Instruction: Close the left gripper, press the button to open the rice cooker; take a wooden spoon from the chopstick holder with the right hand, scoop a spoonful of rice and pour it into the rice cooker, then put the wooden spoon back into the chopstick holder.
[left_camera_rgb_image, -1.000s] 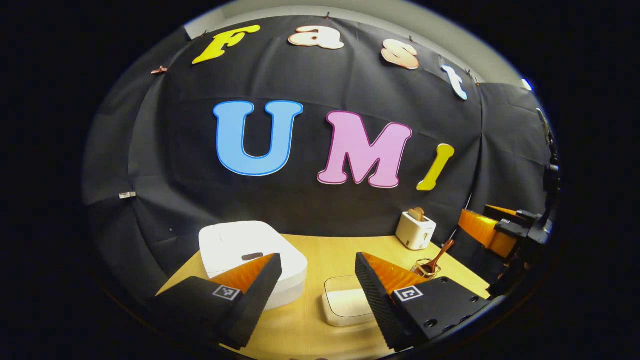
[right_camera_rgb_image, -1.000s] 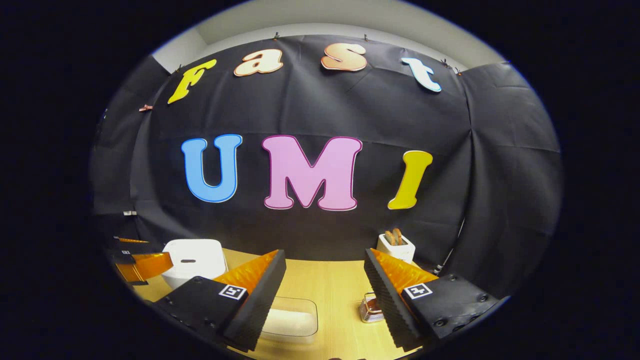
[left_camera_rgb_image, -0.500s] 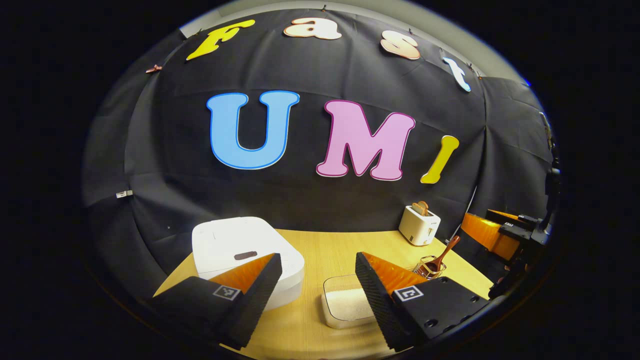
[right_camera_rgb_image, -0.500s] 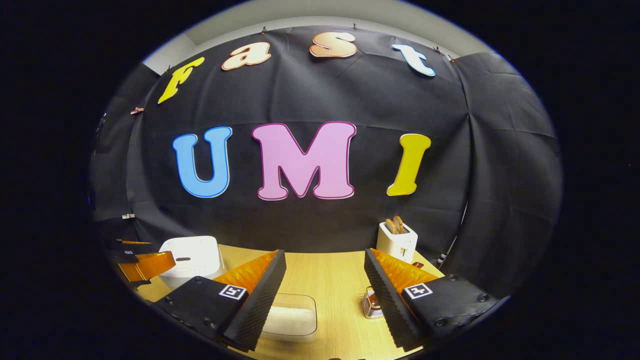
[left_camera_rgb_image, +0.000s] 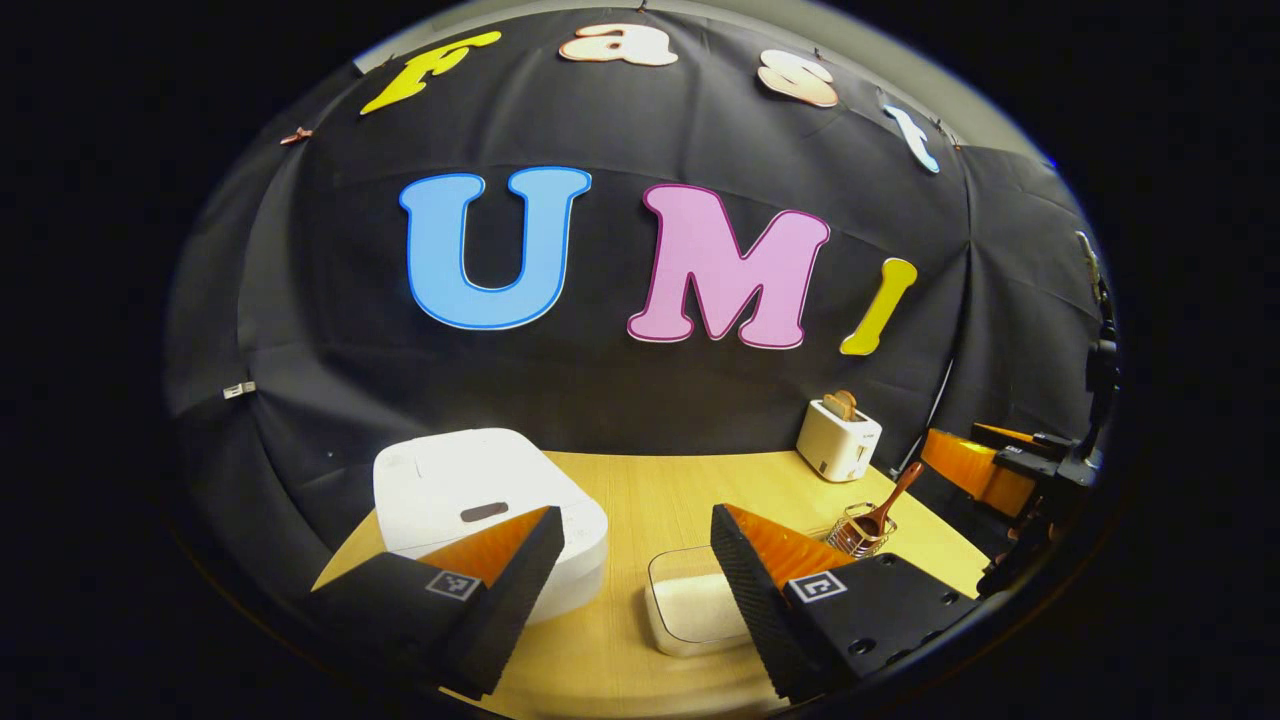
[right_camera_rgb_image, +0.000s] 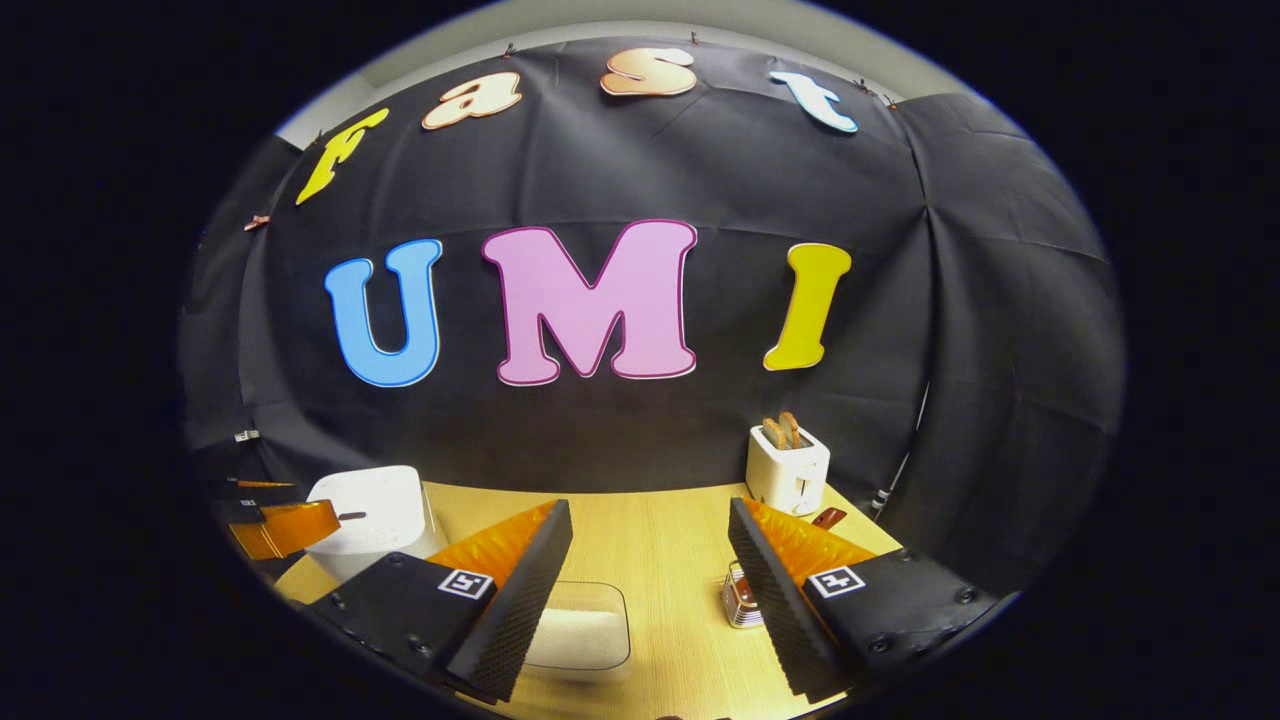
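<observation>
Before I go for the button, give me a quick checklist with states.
1. Left gripper shut for pressing: not ok, fingers stand apart.
2. Cooker lid down: ok.
3. Button unobstructed: ok, showing on the lid just beyond the left gripper's finger.
4. Spoon in holder: ok, handle leaning out.
5. Rice box on table: ok, rice inside.
6. Right gripper free: ok, open, nothing between the fingers.
</observation>
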